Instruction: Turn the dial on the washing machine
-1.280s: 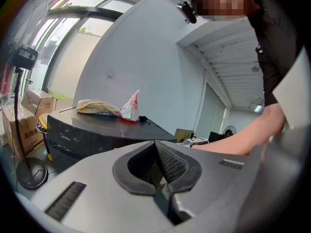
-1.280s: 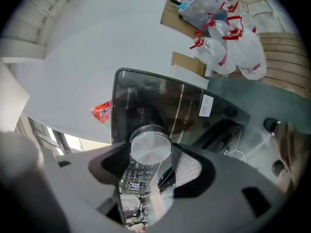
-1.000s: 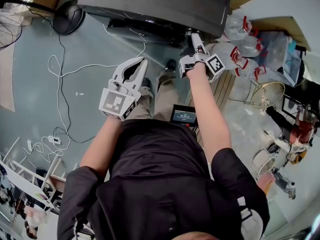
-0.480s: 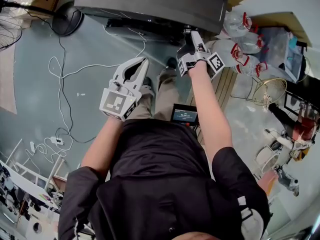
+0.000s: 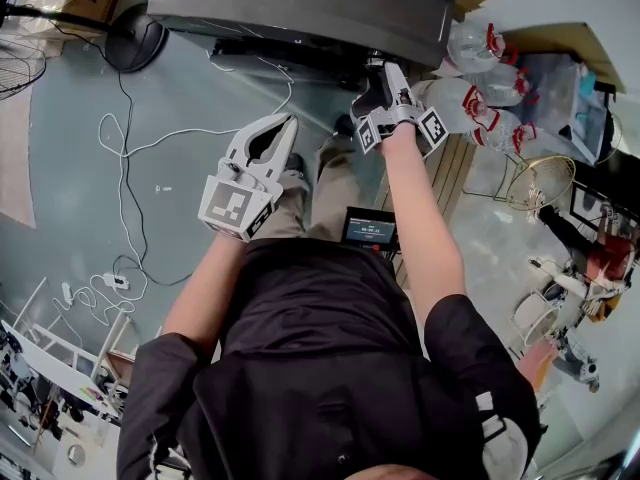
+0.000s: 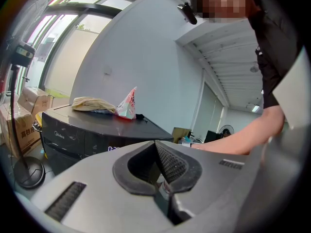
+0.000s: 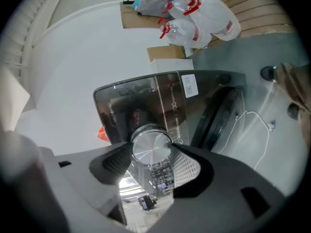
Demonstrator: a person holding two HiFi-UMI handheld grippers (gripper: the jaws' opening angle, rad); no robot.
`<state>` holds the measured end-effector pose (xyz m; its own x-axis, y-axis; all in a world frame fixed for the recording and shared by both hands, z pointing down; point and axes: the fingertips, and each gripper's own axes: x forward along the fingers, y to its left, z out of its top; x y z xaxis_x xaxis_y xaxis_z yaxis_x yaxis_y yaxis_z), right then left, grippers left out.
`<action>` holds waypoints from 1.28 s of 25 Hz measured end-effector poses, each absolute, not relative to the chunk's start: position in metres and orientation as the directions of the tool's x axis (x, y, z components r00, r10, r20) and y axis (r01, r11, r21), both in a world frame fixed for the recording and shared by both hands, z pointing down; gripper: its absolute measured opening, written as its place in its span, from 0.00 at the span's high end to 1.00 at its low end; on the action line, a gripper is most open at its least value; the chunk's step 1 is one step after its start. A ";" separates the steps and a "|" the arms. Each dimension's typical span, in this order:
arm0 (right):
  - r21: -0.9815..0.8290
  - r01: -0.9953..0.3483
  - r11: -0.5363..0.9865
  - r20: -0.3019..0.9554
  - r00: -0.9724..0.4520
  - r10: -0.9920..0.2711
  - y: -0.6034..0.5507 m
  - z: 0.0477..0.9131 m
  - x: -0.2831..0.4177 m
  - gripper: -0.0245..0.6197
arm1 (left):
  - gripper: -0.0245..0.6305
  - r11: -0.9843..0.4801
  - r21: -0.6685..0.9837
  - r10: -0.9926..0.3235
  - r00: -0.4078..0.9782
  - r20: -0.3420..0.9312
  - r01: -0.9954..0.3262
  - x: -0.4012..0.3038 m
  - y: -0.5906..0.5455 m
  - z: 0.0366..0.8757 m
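The dial (image 7: 151,147), a brushed silver disc, sits on the glossy dark control panel (image 7: 175,115) at the front of the washing machine (image 5: 300,3). It is caught between the pads of the right claw (image 7: 152,149), which press its rim from either side. The jaws have just been drawing in a little on it. By my reading the turning step is in hand. The next move calls for a steady roll of the wrist about the dial's own axis, with the pinch kept firm enough that the smooth rim does not slip. The right forearm (image 5: 420,228) is stretched forward to the machine's front edge, the claw pointing nearly level. The left claw (image 5: 288,123) hangs apart over the floor (image 5: 170,88), its jaws pressed together on nothing.
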<state>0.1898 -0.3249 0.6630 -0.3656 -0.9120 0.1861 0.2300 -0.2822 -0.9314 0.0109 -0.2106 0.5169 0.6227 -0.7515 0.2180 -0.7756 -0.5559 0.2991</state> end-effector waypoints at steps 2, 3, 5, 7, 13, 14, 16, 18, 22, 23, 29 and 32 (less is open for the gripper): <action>-0.924 0.265 -0.277 0.174 -0.354 -0.919 -0.325 0.662 0.191 0.61 | 0.97 -0.558 0.301 -0.751 0.625 0.213 -0.773 0.013 -0.212 0.516; -0.923 0.271 -0.275 0.170 -0.353 -0.920 -0.325 0.661 0.192 0.62 | 0.97 -0.560 0.301 -0.750 0.627 0.211 -0.772 0.014 -0.213 0.516; -0.925 0.266 -0.271 0.164 -0.365 -0.917 -0.326 0.660 0.191 0.63 | 0.97 -0.564 0.301 -0.746 0.631 0.212 -0.769 0.015 -0.212 0.517; -0.925 0.266 -0.270 0.159 -0.376 -0.913 -0.325 0.659 0.191 0.64 | 0.97 -0.567 0.300 -0.743 0.634 0.217 -0.767 0.017 -0.209 0.519; -0.907 0.329 -0.264 0.136 -0.364 -0.921 -0.325 0.660 0.193 0.65 | 0.97 -0.577 0.298 -0.732 0.644 0.225 -0.760 0.022 -0.206 0.520; -0.905 0.334 -0.263 0.134 -0.362 -0.922 -0.325 0.660 0.193 0.65 | 0.97 -0.580 0.297 -0.730 0.645 0.225 -0.759 0.022 -0.206 0.520; -0.903 0.342 -0.262 0.131 -0.362 -0.923 -0.325 0.660 0.193 0.65 | 0.97 -0.581 0.296 -0.728 0.647 0.226 -0.758 0.023 -0.207 0.520; -0.898 0.355 -0.261 0.127 -0.359 -0.925 -0.325 0.661 0.194 0.65 | 0.97 -0.580 0.295 -0.730 0.646 0.225 -0.759 0.023 -0.208 0.519; -0.874 0.412 -0.256 0.116 -0.336 -0.935 -0.325 0.662 0.195 0.65 | 0.97 -0.584 0.294 -0.727 0.649 0.226 -0.756 0.024 -0.210 0.518; -0.868 0.426 -0.254 0.112 -0.330 -0.937 -0.325 0.662 0.195 0.65 | 0.97 -0.586 0.293 -0.725 0.650 0.226 -0.756 0.025 -0.210 0.519; -0.832 0.497 -0.247 0.095 -0.311 -0.946 -0.325 0.663 0.197 0.65 | 0.97 -0.587 0.290 -0.725 0.650 0.226 -0.756 0.026 -0.211 0.517; -0.821 0.518 -0.241 0.088 -0.301 -0.949 -0.325 0.662 0.196 0.65 | 0.97 -0.588 0.288 -0.725 0.650 0.227 -0.756 0.026 -0.211 0.515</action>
